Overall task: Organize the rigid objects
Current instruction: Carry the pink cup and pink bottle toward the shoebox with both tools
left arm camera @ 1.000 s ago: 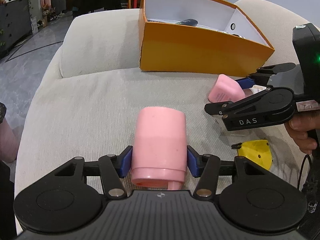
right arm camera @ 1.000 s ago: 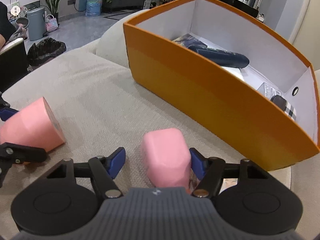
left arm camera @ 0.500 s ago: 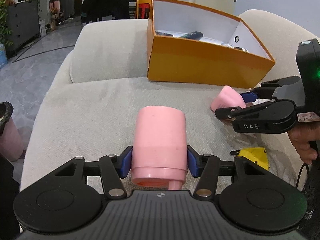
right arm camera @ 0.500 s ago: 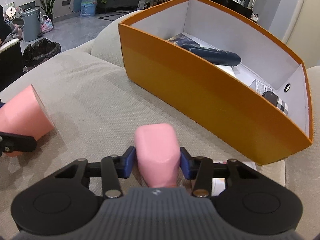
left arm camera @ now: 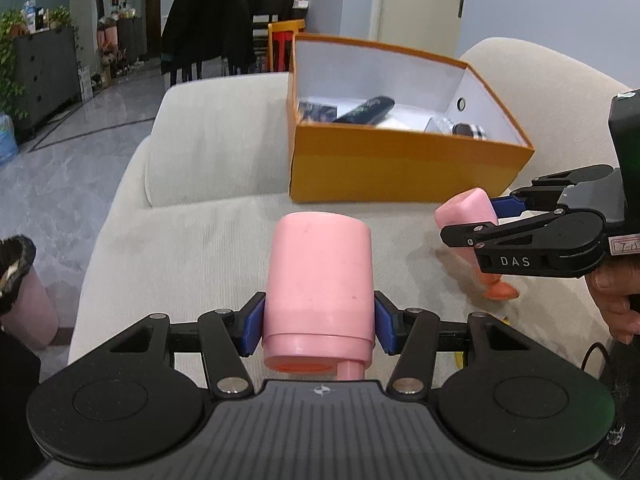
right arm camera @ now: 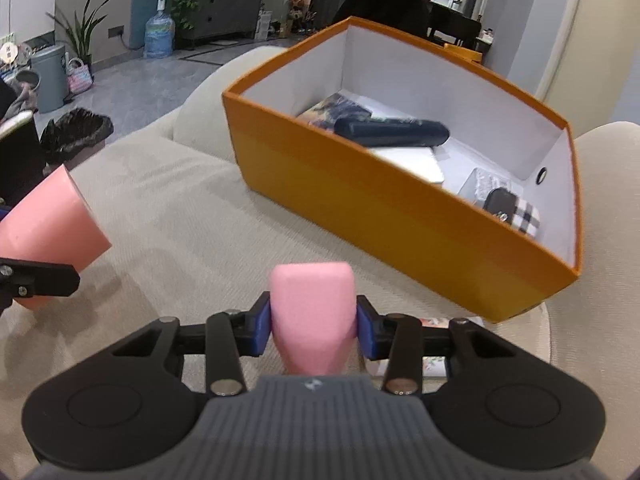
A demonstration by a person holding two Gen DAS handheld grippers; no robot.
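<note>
- Left hand-held gripper (left arm camera: 319, 322) is clamped on a pink cup (left arm camera: 320, 280), held above the sofa (left arm camera: 192, 248).
- Right hand-held gripper (right arm camera: 313, 326) is clamped on a pink block (right arm camera: 312, 312).
- Orange box (right arm camera: 400, 208) stands ahead, holding a dark remote (right arm camera: 392, 131), a booklet (right arm camera: 332, 110) and a plaid case (right arm camera: 516, 212).

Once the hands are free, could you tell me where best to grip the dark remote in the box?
Grip the remote across its narrow middle, coming from above: it lies flat and long, and the box's walls block any sideways approach.
</note>
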